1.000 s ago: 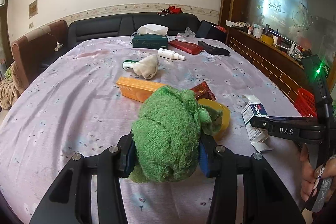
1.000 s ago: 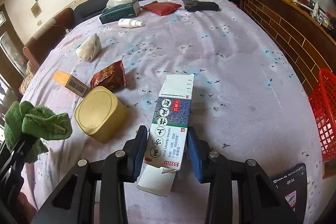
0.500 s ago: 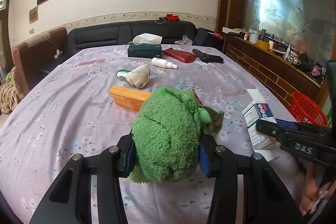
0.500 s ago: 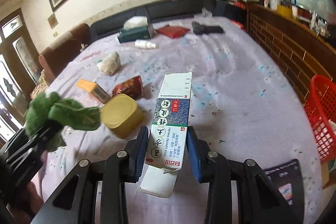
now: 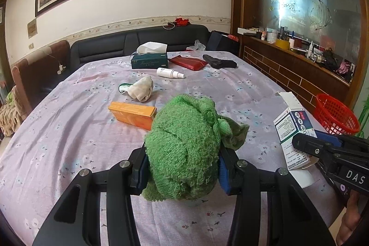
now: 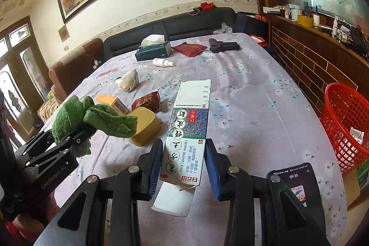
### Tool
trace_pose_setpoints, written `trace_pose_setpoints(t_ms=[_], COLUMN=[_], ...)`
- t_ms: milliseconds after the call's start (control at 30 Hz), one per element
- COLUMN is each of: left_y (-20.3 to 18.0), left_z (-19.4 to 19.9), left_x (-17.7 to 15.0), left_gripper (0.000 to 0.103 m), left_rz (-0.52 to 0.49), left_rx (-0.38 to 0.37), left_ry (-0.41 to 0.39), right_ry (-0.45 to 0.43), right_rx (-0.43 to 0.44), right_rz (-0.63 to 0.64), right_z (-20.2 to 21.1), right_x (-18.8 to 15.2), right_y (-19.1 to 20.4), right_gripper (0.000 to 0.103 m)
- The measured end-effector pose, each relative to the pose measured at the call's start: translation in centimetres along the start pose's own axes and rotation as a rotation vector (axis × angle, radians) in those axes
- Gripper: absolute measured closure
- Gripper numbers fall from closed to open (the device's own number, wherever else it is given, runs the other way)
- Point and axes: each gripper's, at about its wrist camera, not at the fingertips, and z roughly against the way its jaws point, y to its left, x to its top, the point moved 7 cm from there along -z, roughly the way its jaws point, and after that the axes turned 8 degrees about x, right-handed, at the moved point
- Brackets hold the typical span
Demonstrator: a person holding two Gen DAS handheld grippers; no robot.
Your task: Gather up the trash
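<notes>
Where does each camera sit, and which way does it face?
Left wrist: on the left gripper, facing along its fingers over the green cloth and table; a hand's edge shows.
Right wrist: on the right gripper, facing past the white carton toward the red basket.
Shared: cloth, carton, basket, orange box.

The right tongs [image 5: 306,149] read "DAS", the left tongs [image 6: 76,140] "GenRobot.AI", the phone [image 6: 297,183] "09:35".

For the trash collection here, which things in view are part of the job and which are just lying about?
Job:
- crumpled green terry cloth, in the left gripper
- opened white medicine carton, in the right gripper
- red plastic mesh basket

Lying about:
- dark green tissue box
- white spray bottle
</notes>
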Motion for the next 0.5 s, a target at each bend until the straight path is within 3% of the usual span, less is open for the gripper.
trace_pose_setpoints(t_ms=[500], left_y=[-1.1], left_z=[0.3], left_x=[-0.4], left_gripper=[0.057], left_rz=[-0.036], left_rx=[0.01], left_ry=[-0.011], right_ry=[-0.005], right_rx=[0.002], right_rz=[0.003], right_z=[0.8], right_x=[-0.2], right_y=[-0.2], right_gripper=[0.064])
